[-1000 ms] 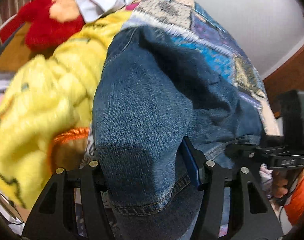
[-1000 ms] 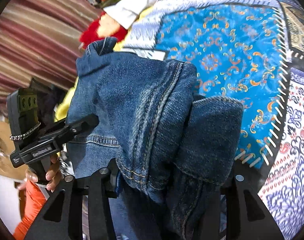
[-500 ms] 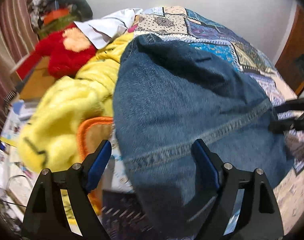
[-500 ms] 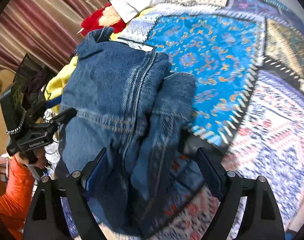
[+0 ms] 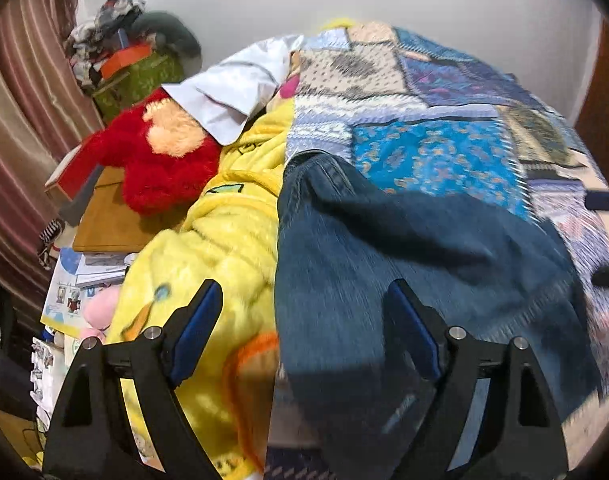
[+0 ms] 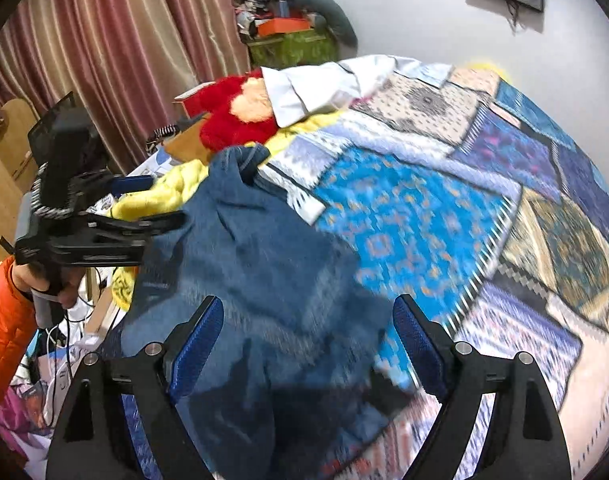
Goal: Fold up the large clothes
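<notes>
Far left, behind the bed: curtain (image 6: 116,52), then a green box (image 5: 140,80) piled with clutter against the wall.

Left edge of bed: red plush (image 5: 160,160) with a white shirt (image 5: 232,100) draped over its far side. Yellow blanket (image 5: 224,240) runs near of both, bunched along the bed's left side.

Your left gripper (image 5: 304,316) is spread wide, blue pads apart, nothing between them. It sits above the seam where blanket meets jeans (image 5: 404,260). In the right wrist view your left hand (image 6: 44,284) grips its handle at the left of the bed, its fingers pointing toward the denim.

The jeans lie crumpled on the quilt (image 5: 444,152), left edge touching the blanket, waistband end toward the far side. The frames are blurred; fold lines are not readable.

Your right gripper (image 6: 308,332) is also wide apart, holding nothing, and over the jeans' near right part (image 6: 264,280).

The patchwork quilt (image 6: 504,168) extends right and far.
</notes>
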{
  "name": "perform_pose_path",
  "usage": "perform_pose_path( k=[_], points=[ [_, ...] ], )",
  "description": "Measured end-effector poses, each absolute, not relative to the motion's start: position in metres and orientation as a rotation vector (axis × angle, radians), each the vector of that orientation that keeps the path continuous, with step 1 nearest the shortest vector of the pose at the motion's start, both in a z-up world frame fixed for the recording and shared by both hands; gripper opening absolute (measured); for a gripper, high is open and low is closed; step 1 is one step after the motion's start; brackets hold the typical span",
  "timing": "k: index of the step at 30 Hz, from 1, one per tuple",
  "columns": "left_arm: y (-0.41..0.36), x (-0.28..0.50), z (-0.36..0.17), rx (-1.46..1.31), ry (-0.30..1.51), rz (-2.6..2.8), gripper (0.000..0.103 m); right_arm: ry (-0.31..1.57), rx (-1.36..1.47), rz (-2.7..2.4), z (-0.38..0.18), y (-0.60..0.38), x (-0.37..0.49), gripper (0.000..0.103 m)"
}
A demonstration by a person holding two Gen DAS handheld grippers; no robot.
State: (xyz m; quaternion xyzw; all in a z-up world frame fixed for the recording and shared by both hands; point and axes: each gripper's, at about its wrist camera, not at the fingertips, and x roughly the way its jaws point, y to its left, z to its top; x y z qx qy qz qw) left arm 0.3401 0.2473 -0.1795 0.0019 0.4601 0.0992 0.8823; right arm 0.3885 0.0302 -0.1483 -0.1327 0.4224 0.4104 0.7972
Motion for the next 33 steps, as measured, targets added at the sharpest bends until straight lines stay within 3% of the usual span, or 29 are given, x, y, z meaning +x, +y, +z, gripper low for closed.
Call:
perform_pose_path(
  k=[7,13,22,33],
  points=[
    [0.260,0.400,-0.196,-0.129,0.999,0.179,0.085,0.917,-0.386,0.790,-0.195,0.062,0.417,0.085],
    [0.262,0.420,-0.220,-0.221,1.061,0.175,0.089,0.973,-0.292,0.773,-0.215,0.032,0.439,0.085],
    [0.215,0.351,-0.171,-0.011,0.945,0.066,0.089,0.966,-0.228,0.834,-0.178,0.021,0.402,0.085],
    [0.190,0.261,-0.207,0.054,1.023,0.121,0.092,1.081,-0.340,0.808,-0.213,0.002,0.347,0.085]
  ],
)
